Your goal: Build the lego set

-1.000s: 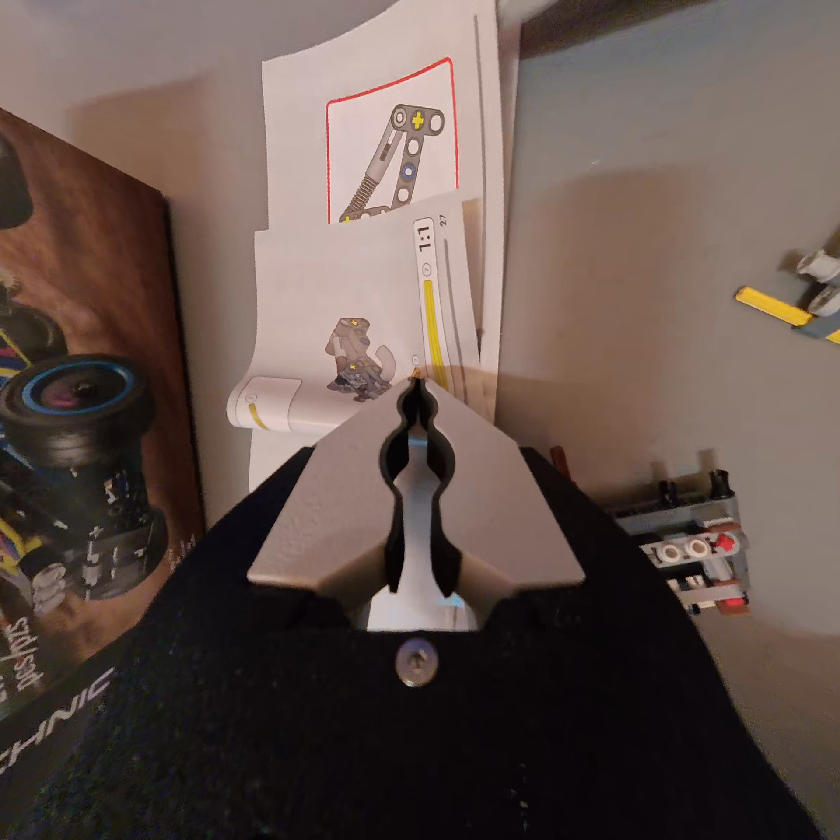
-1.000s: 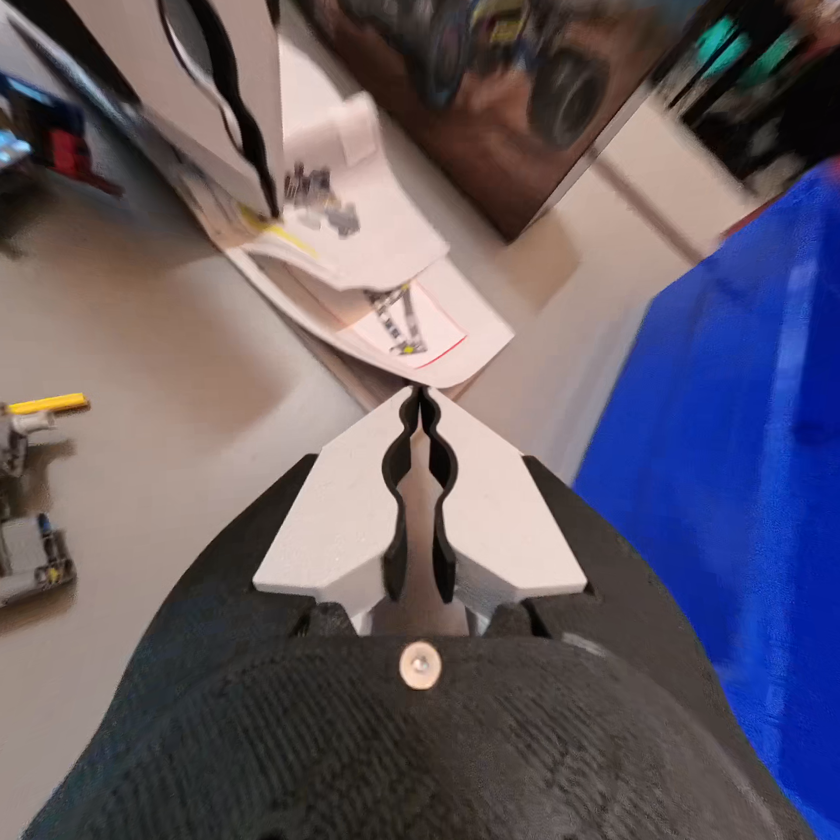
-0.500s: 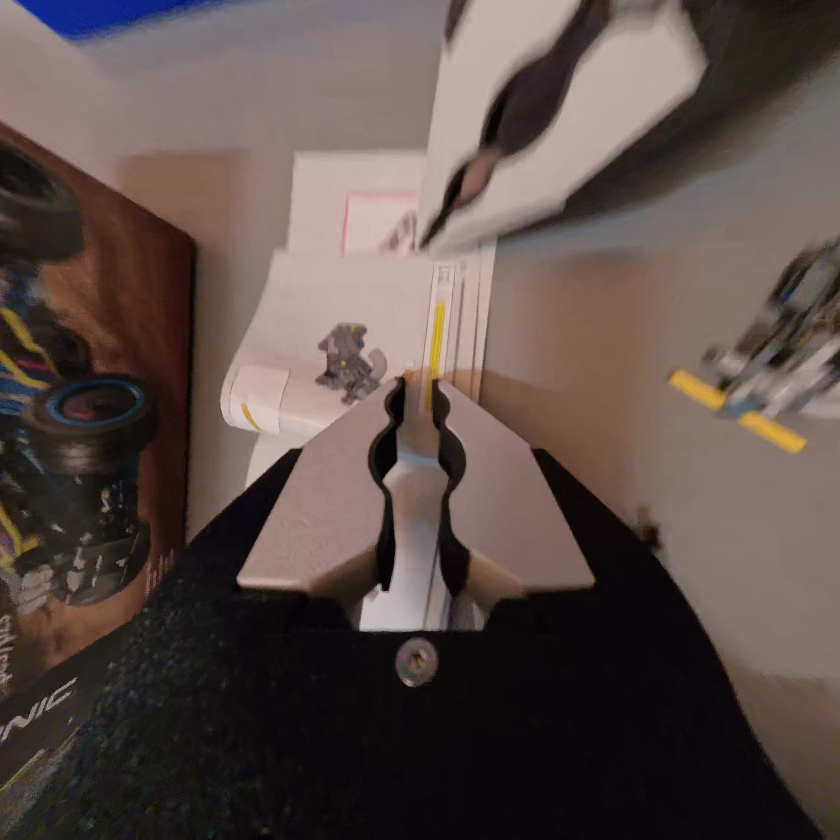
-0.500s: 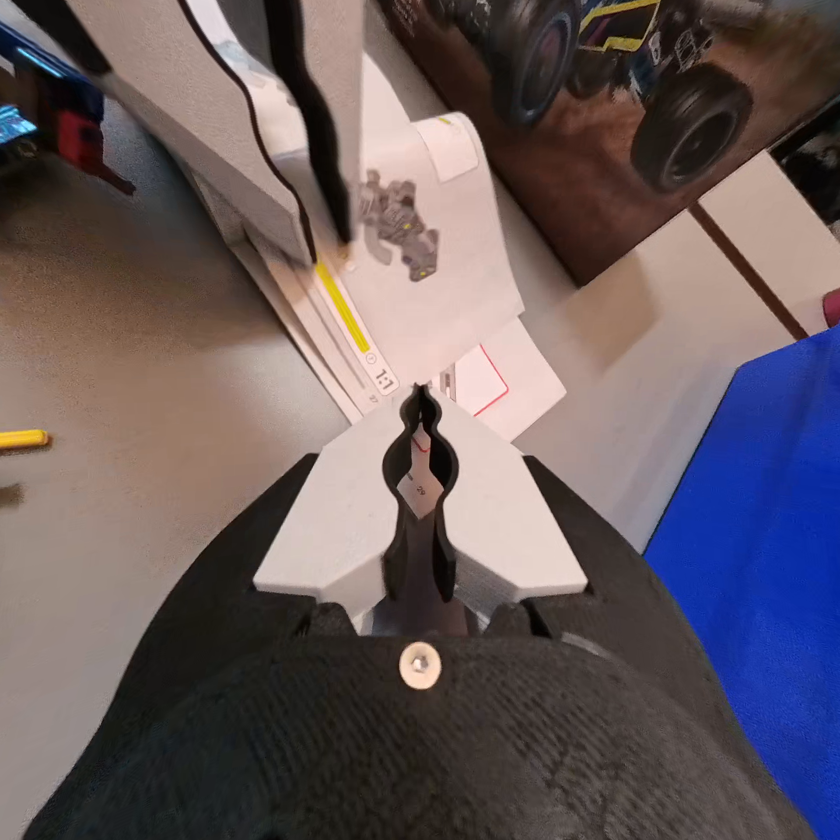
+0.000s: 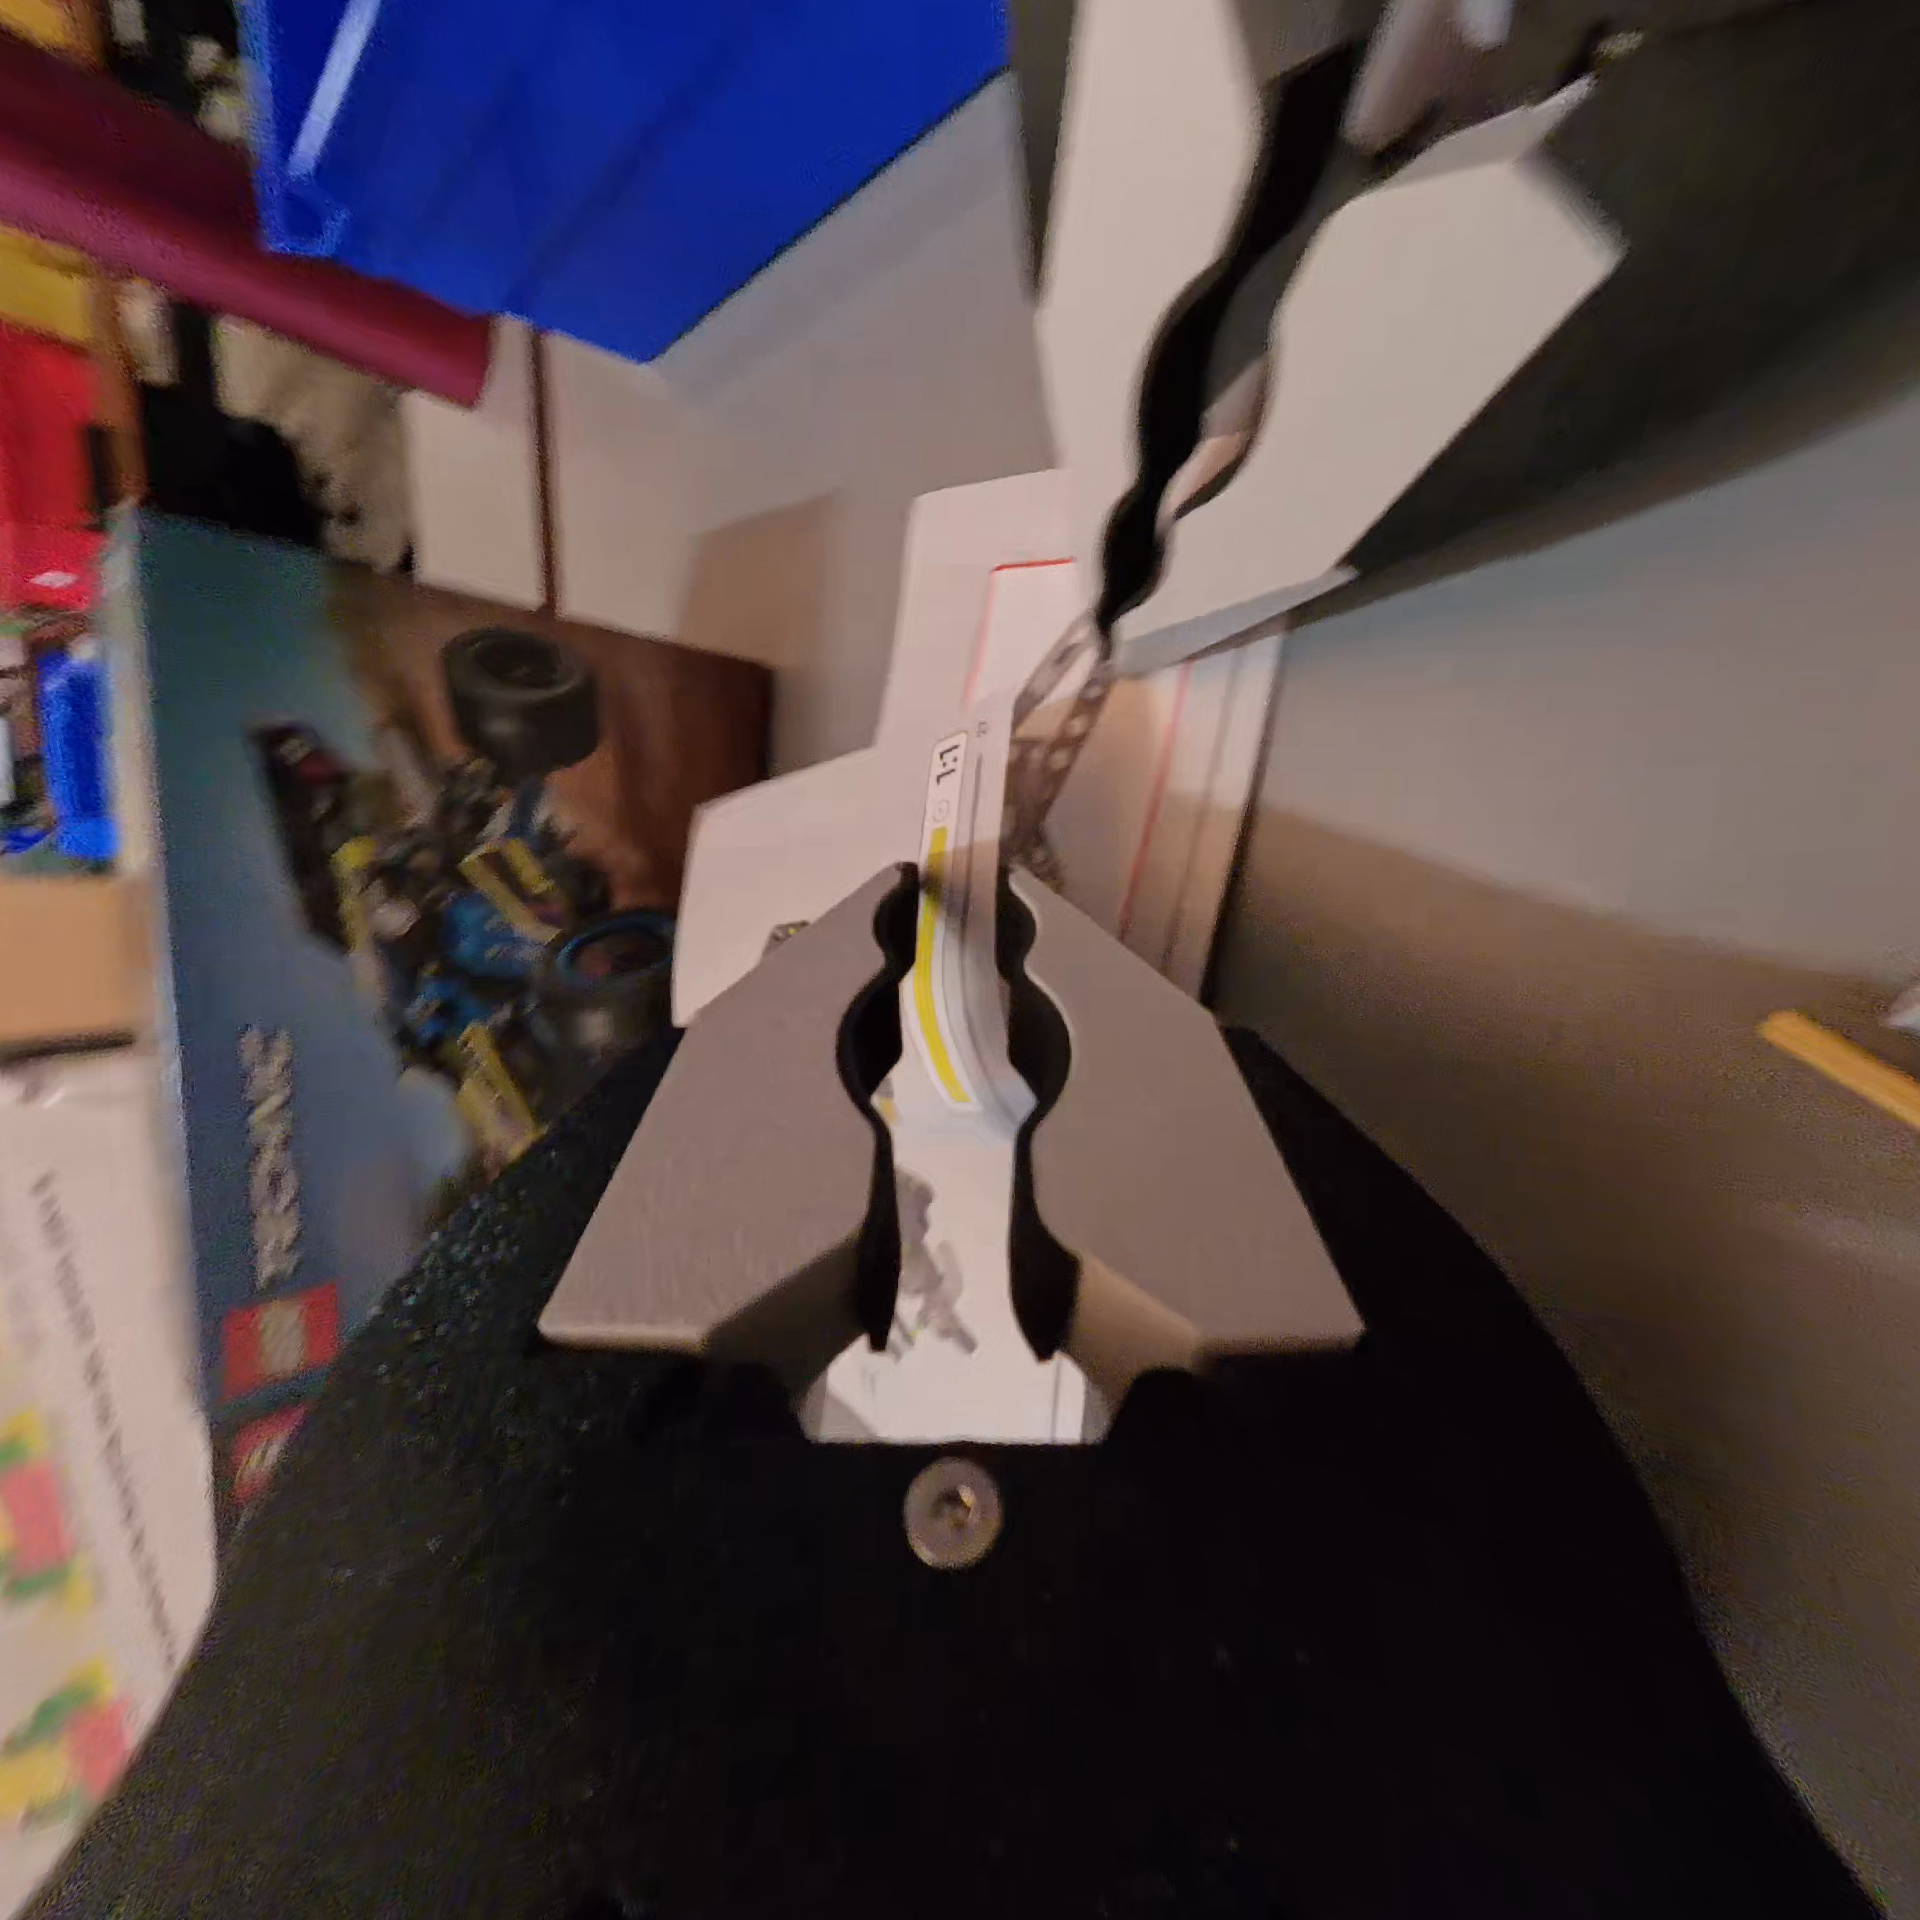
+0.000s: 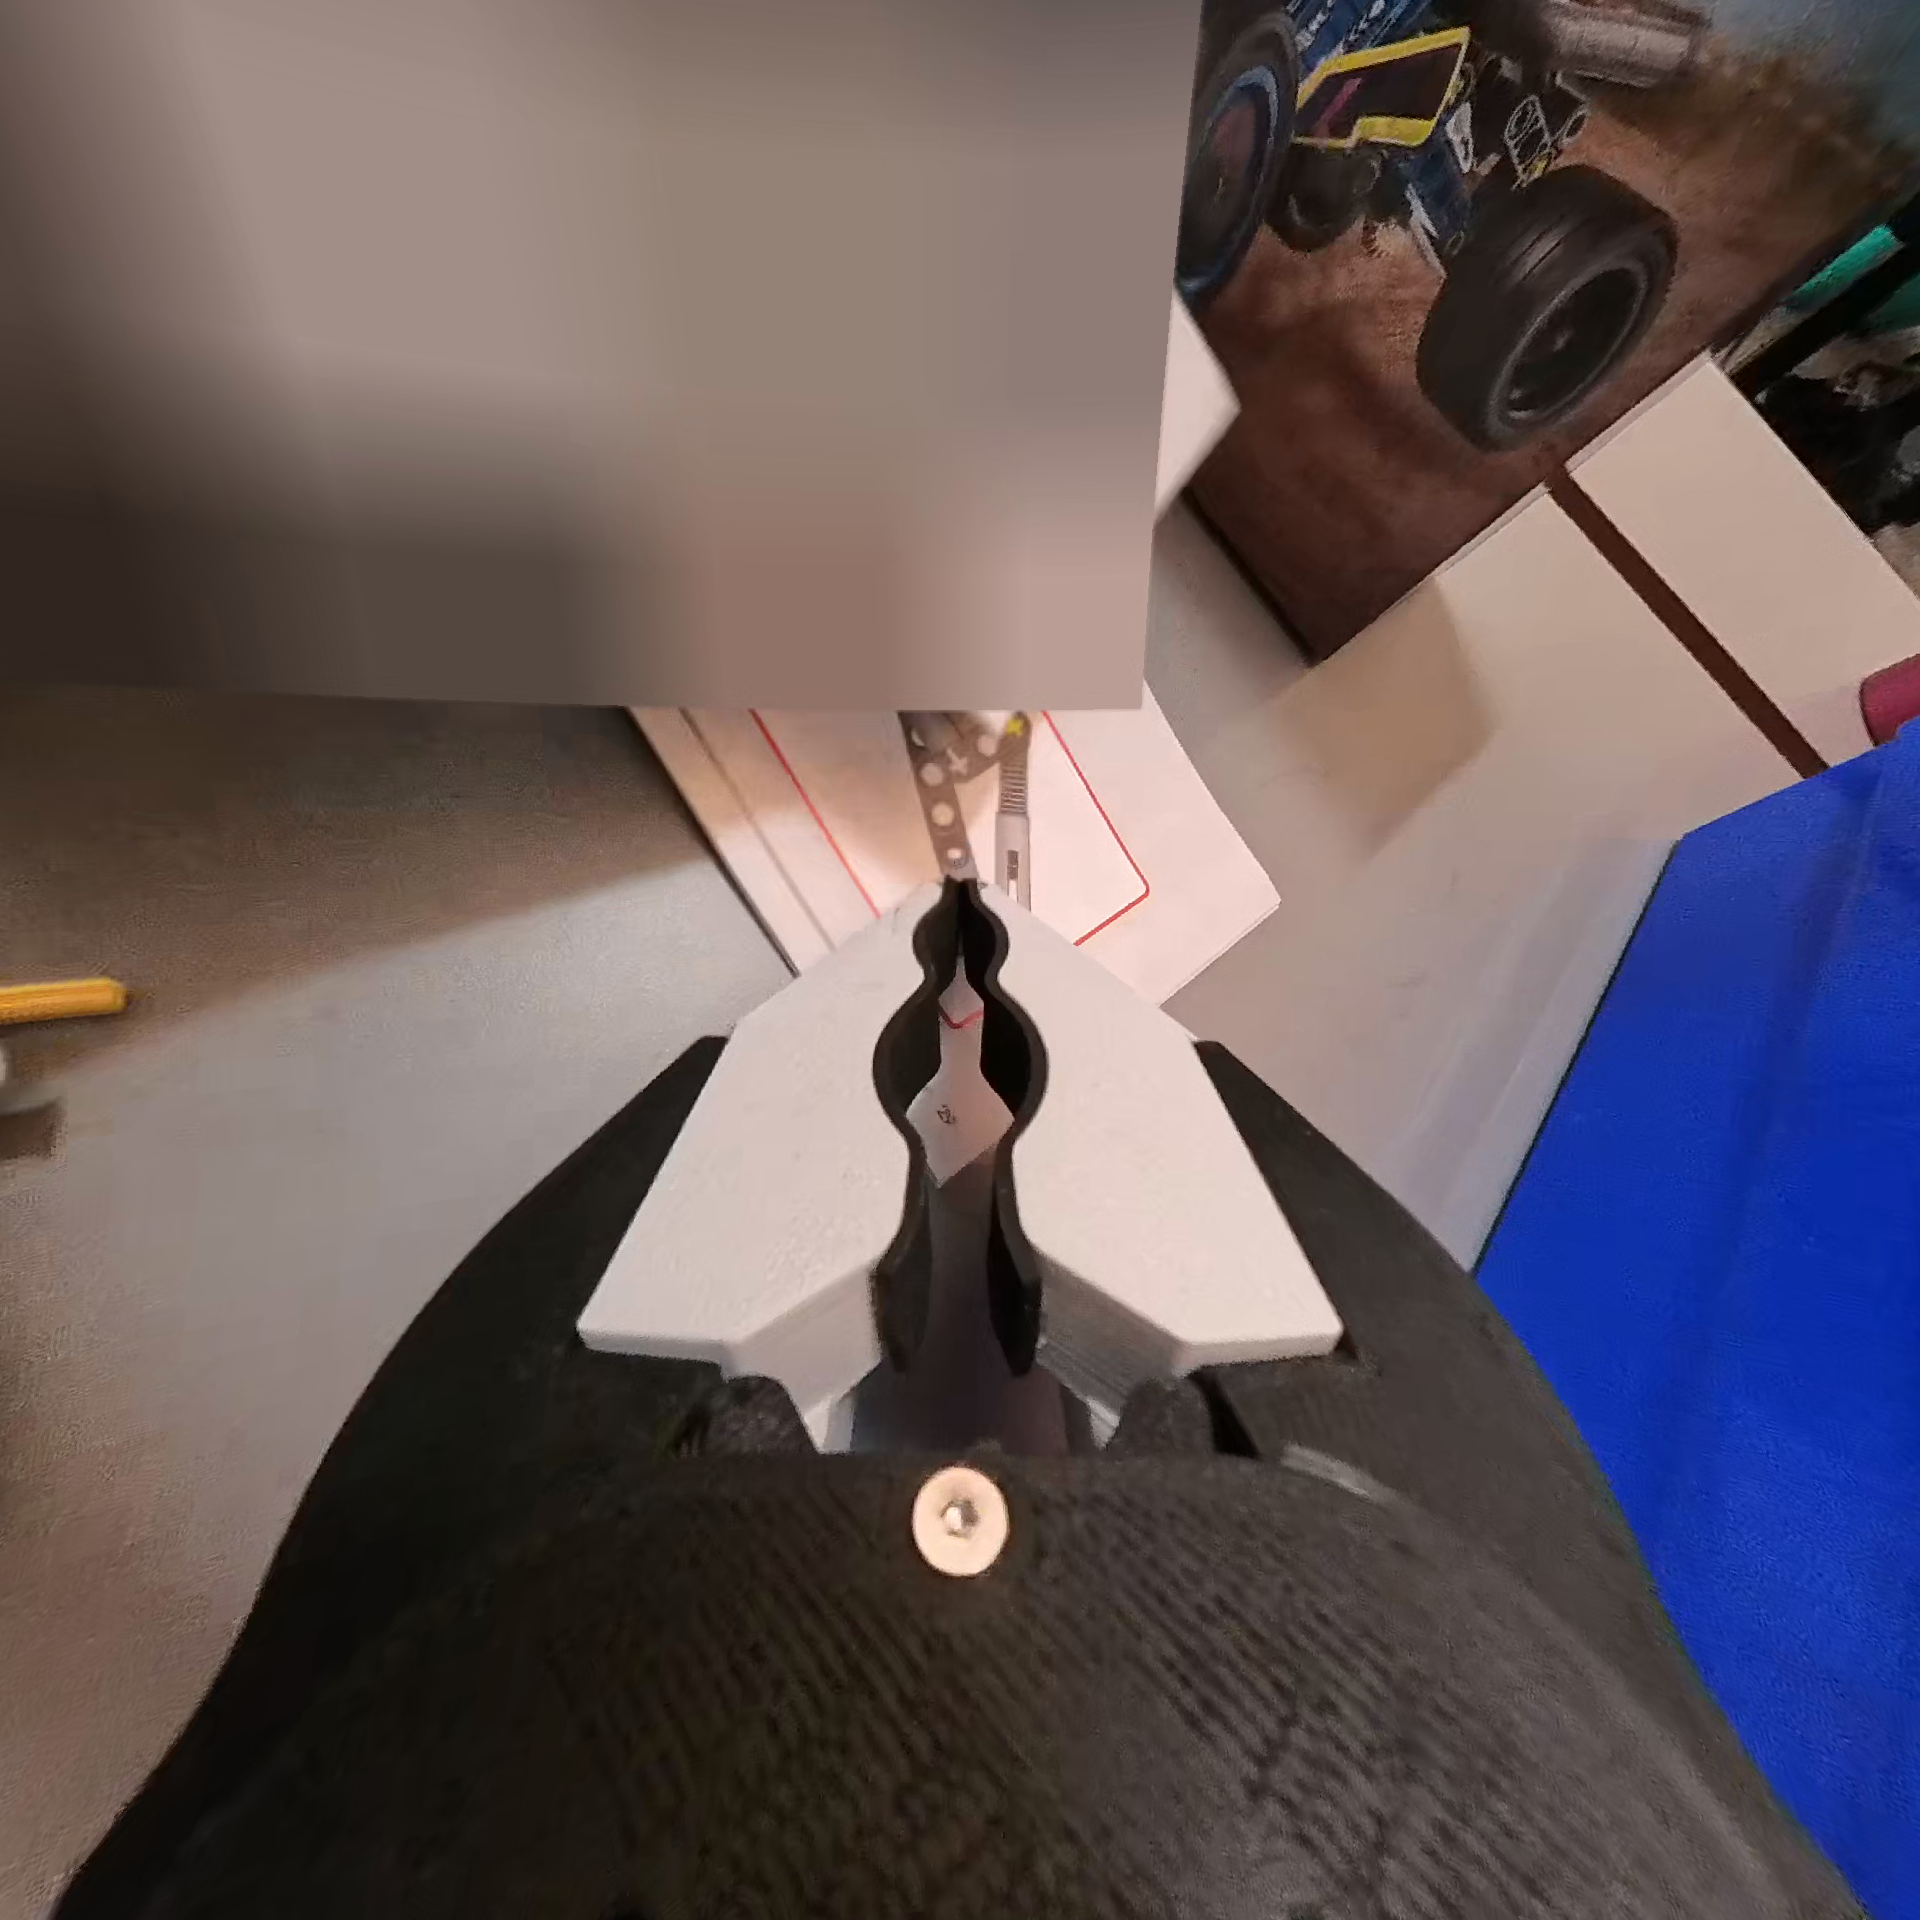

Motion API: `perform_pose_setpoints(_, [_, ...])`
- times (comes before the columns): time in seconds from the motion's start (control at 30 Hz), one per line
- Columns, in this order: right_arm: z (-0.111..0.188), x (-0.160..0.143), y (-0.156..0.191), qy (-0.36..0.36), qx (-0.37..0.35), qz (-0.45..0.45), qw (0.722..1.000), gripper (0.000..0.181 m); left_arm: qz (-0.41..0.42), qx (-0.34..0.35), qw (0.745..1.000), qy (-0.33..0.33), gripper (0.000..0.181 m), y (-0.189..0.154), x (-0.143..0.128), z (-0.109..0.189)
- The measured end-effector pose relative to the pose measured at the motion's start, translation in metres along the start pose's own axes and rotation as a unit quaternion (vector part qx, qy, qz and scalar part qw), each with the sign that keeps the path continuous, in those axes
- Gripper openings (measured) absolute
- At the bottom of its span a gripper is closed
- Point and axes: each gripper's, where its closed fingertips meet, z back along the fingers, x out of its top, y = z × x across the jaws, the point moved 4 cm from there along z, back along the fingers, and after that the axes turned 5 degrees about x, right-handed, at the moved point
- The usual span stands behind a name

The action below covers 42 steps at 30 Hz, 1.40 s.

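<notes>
Lying on the grey bench (image 5: pixel 1558 935), booklet (image 5: pixel 831 831) sits beside box (image 5: pixel 312 831); left tool (image 5: pixel 956 883) parted, right tool (image 6: pixel 961 885) clenched empty.

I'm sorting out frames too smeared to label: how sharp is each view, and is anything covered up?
Left wrist view: motion blur smears the set box, the blue bag and the right gripper; the left gripper stays sharp. Right wrist view: mostly crisp, the instruction booklet legible in outline, but a large added blur patch hides the upper left.
</notes>
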Motion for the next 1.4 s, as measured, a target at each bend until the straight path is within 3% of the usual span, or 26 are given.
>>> perform_pose_setpoints(0.03, [0.000,0.000,0.000,0.000,-0.004,0.004,1.000,0.000,0.016,0.020,1.000,0.002,0.008,0.006,-0.007,0.004])
perform_pose_setpoints(0.17, [0.004,-0.003,0.000,0.000,-0.003,0.004,1.000,0.000,0.153,0.060,0.986,-0.007,0.007,0.023,-0.034,0.025])
perform_pose_setpoints(0.33, [0.005,-0.006,0.000,0.004,-0.006,0.003,1.000,0.000,0.296,0.056,0.954,0.010,0.009,0.031,-0.079,0.037])
perform_pose_setpoints(0.63, [0.006,-0.007,0.001,0.014,-0.018,0.012,1.000,0.000,0.393,0.048,0.916,0.073,0.017,0.023,-0.145,0.045])
perform_pose_setpoints(0.8, [0.009,-0.007,-0.002,0.004,-0.031,0.031,0.999,0.000,0.429,0.004,0.902,0.053,0.024,0.011,-0.150,0.053])
perform_pose_setpoints(0.93, [0.018,0.024,0.003,-0.086,-0.028,0.042,0.995,0.000,0.448,0.005,0.891,0.071,0.031,0.005,-0.163,0.059])
perform_pose_setpoints(1.07, [-0.008,0.019,0.013,-0.017,0.016,0.071,0.997,0.011,0.476,0.039,0.872,0.108,0.033,0.007,-0.181,0.070])
perform_pose_setpoints(1.13, [-0.015,0.023,0.014,-0.012,0.015,0.099,0.995,0.012,0.466,0.111,0.873,0.091,0.031,0.028,-0.174,0.087])
perform_pose_setpoints(1.2, [-0.019,0.026,0.012,-0.006,0.013,0.109,0.994,0.013,0.437,0.157,0.885,0.017,0.024,0.051,-0.140,0.105])
perform_pose_setpoints(1.3, [-0.025,0.026,0.017,-0.010,0.034,0.105,0.994,0.000,0.356,0.067,0.929,-0.078,0.014,0.049,-0.072,0.099])
perform_pose_setpoints(1.33, [-0.025,0.026,0.018,-0.007,0.037,0.113,0.993,0.000,0.319,0.026,0.945,-0.068,0.011,0.041,-0.063,0.086])
perform_pose_setpoints(1.4, [-0.022,0.025,0.019,0.000,0.046,0.130,0.991,0.000,0.263,0.028,0.964,0.009,0.010,0.040,-0.081,0.049])
